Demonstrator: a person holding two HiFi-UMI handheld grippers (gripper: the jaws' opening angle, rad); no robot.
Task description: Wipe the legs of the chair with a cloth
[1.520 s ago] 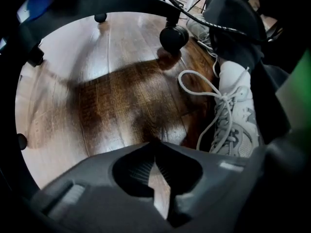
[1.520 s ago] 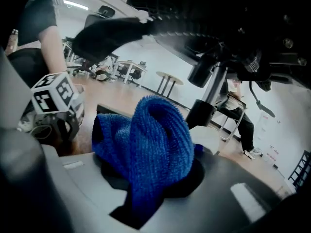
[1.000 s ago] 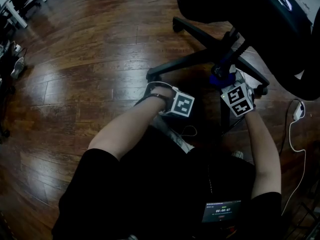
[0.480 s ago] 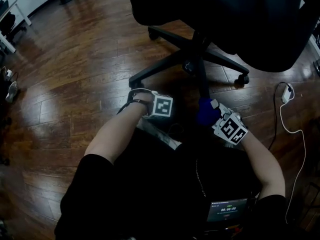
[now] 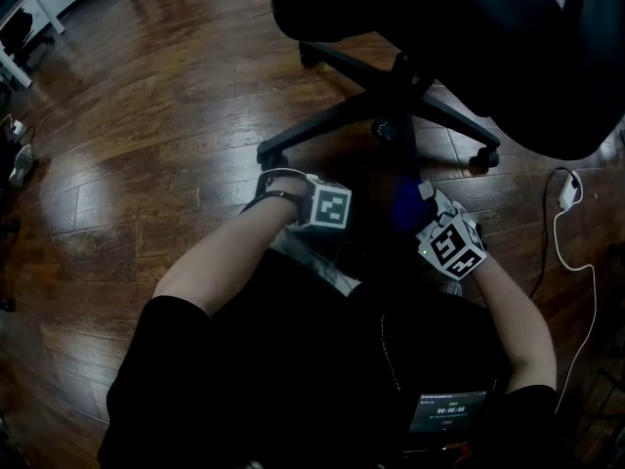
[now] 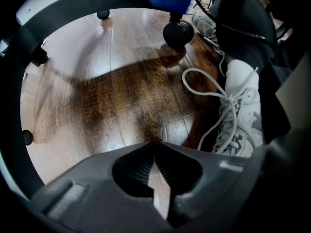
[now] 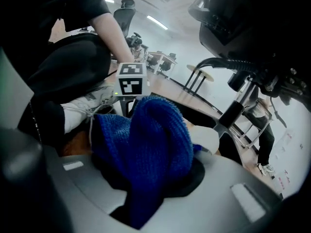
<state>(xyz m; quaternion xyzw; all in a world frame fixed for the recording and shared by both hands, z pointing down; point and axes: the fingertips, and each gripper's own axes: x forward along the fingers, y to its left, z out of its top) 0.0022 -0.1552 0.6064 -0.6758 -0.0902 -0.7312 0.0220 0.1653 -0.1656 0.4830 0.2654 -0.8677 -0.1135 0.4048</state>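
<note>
The floor (image 5: 146, 115) is dark brown wood, shiny, with bright spots of light. A black office chair (image 5: 439, 27) stands on it, its legs spread out like a star. The right hand-held gripper (image 7: 150, 178) squeezes a blue knitted cloth (image 7: 146, 140) right by the chair leg nearest the person. The left hand-held gripper (image 6: 155, 154) is closed on nothing and points down at the floor, beside a white shoe (image 6: 238, 115). A white cable (image 5: 571, 252) lies on the floor at the right.

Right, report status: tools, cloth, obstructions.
Left tool shut, empty, above floor. Right tool shut on blue cloth, by chair base. No obstruction seen.
</note>
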